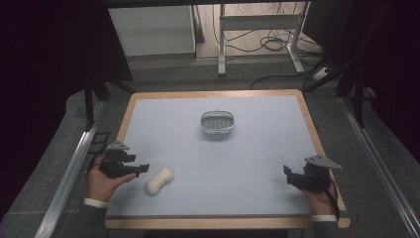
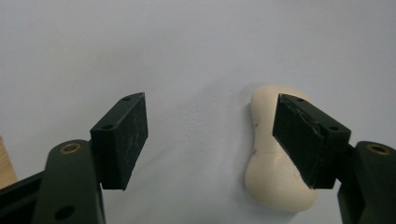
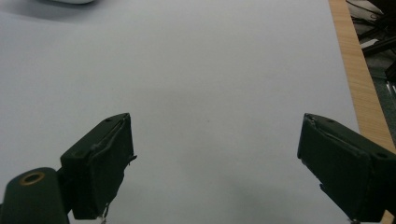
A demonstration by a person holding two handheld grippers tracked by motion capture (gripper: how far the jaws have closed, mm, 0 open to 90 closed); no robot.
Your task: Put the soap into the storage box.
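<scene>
The cream, peanut-shaped soap bar [image 1: 159, 180] lies on the surface [image 1: 247, 158] just right of the left tongs [image 1: 140, 169], its long axis running up-right, both tongs spread apart, the right tongs [image 1: 289, 176] well away.

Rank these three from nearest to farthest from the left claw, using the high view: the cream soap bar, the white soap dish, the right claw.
1. Cream soap bar: just right of the left claw, near the front.
2. White soap dish: mid-table, farther back.
3. Right claw: across the table, front right.
</scene>
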